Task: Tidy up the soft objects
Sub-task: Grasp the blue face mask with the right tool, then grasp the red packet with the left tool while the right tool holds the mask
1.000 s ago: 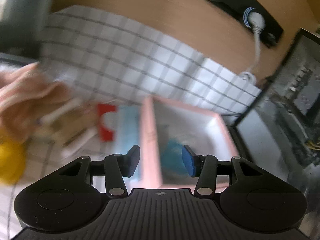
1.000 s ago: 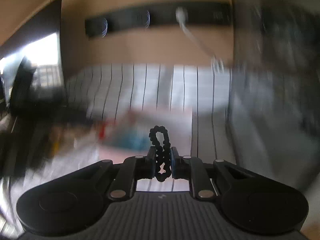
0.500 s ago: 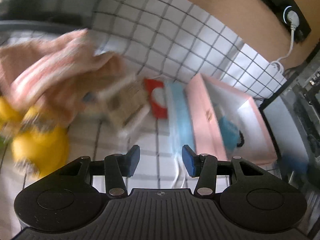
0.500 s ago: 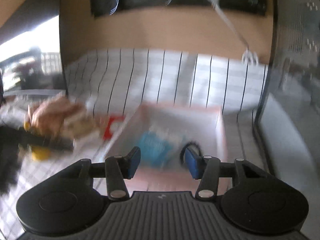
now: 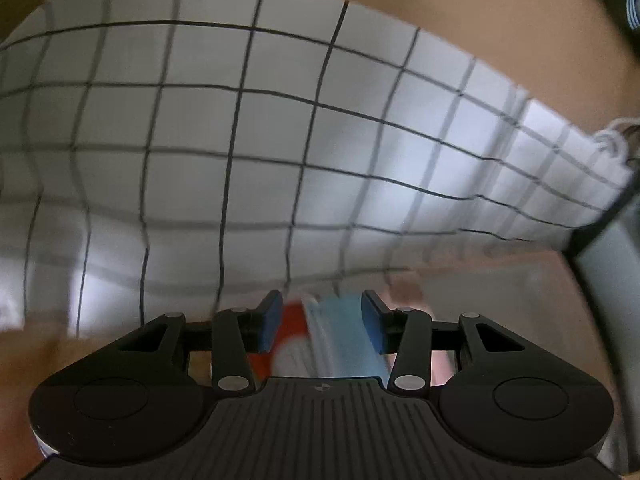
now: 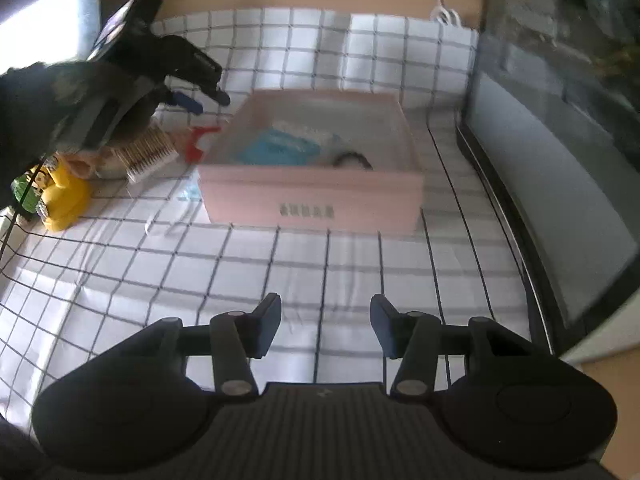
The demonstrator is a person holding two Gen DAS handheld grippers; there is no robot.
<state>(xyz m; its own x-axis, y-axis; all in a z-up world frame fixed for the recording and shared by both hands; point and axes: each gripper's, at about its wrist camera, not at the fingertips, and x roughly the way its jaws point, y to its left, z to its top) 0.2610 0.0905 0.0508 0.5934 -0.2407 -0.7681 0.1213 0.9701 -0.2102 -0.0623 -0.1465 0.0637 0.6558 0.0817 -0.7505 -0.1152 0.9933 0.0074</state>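
A pink box (image 6: 316, 196) stands on the checked cloth (image 6: 280, 264); inside it lie a blue cloth item (image 6: 280, 148) and a black beaded hair tie (image 6: 354, 159). My right gripper (image 6: 325, 326) is open and empty, pulled back well in front of the box. My left gripper (image 5: 320, 322) is open, low over a light blue face mask (image 5: 340, 340) and a red item (image 5: 294, 328), with the box edge (image 5: 416, 292) just right of it. It also shows in the right wrist view (image 6: 196, 96), left of the box.
Left of the box lie a woven tan item (image 6: 148, 154), a red item (image 6: 198, 142), a mask strap (image 6: 176, 212), a yellow toy (image 6: 64, 196) and a peach cloth (image 6: 84, 164). A dark monitor (image 6: 560, 160) bounds the right side. A wall with a cable (image 6: 440, 8) stands behind.
My right gripper opened, left the black hair tie in the pink box and drew back. My left gripper swung from the box to the left and dropped low over the blue mask.
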